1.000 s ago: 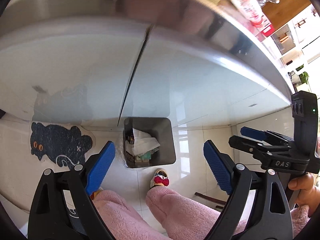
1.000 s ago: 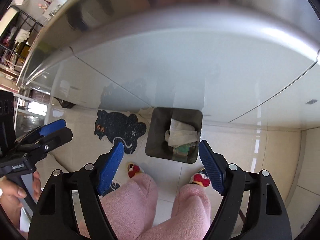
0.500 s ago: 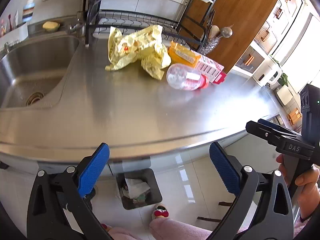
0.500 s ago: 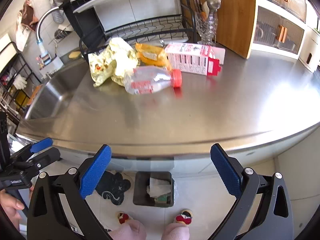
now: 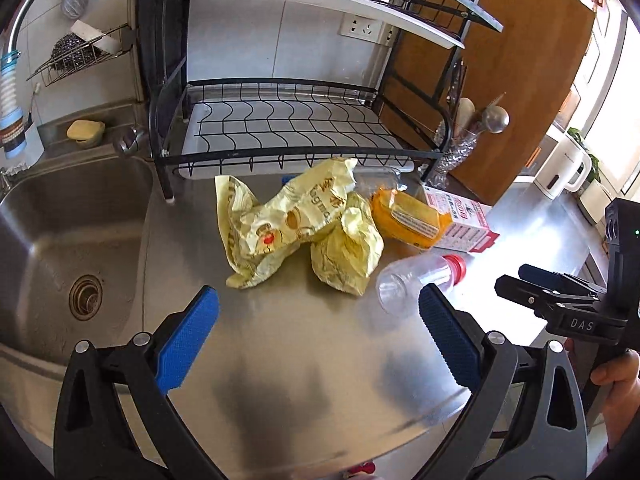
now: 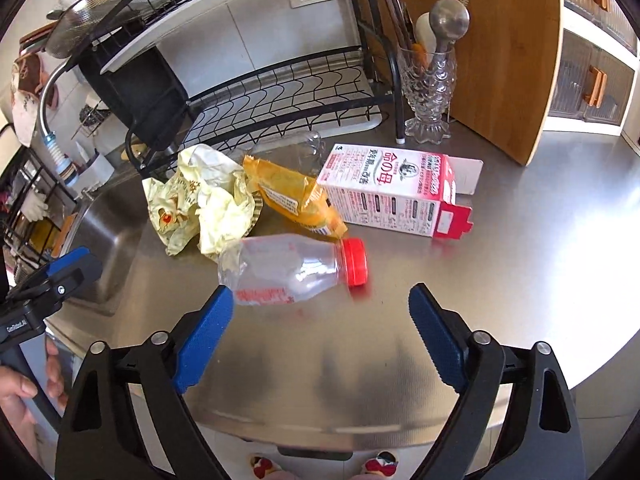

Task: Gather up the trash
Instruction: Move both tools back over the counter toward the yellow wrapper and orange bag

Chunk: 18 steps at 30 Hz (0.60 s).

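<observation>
Both the left tongs (image 5: 318, 338) and the right tongs (image 6: 320, 326) stand wide apart with nothing between them; the right pair's jaws have just been closing a little. The trash lies clustered on the steel counter (image 6: 540, 264): a clear plastic bottle with a red cap (image 6: 292, 270) nearest, crumpled pale-yellow wrappers (image 5: 296, 228), an orange snack pouch (image 6: 294, 200) and an open pink-and-white carton (image 6: 396, 192) behind. The bottle looks slick and round; pinched off-centre it may squirt out and roll off the edge. The wrappers probably crush and slip. A wide reach risks bumping the glass utensil holder (image 6: 428, 96).
</observation>
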Each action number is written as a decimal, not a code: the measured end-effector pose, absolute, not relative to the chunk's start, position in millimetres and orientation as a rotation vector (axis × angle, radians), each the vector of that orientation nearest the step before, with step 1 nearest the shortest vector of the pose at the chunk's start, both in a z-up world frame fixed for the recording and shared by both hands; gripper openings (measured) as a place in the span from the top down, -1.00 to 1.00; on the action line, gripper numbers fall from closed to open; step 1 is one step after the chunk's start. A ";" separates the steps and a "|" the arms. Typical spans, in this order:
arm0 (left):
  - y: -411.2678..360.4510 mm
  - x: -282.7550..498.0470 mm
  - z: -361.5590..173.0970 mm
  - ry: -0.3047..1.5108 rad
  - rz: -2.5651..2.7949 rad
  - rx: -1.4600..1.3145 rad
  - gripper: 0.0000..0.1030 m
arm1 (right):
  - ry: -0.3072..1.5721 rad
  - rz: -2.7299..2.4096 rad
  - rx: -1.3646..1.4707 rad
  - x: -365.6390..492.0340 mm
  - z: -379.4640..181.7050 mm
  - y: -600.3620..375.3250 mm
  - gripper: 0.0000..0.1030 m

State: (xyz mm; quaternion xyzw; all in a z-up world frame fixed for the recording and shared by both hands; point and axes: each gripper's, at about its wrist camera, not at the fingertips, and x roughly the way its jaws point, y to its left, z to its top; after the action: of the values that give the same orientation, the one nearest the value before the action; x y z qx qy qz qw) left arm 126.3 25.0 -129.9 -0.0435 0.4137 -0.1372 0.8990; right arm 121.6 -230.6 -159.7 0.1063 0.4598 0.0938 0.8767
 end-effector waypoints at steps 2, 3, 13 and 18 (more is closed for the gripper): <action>25.0 143.3 -132.3 0.857 -0.266 -0.079 -0.84 | 0.959 0.204 0.220 138.9 -161.1 -229.7 -0.68; 24.8 151.5 -133.6 0.859 -0.257 -0.074 -0.84 | 0.957 0.210 0.215 146.7 -161.7 -228.4 -0.68; 24.7 219.4 -150.8 0.893 -0.196 -0.082 -0.84 | 0.943 0.278 0.121 209.3 -172.8 -202.2 -0.67; 18.1 232.8 -163.6 0.932 -0.239 -0.086 -0.84 | 0.950 0.302 0.076 214.7 -183.5 -188.1 -0.41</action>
State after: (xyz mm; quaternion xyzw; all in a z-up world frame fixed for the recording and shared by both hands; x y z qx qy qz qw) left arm 232.8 18.1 -163.6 -0.0414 0.4480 -0.1150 0.8856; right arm 214.7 -188.1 -183.5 0.0363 0.4554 0.1447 0.8777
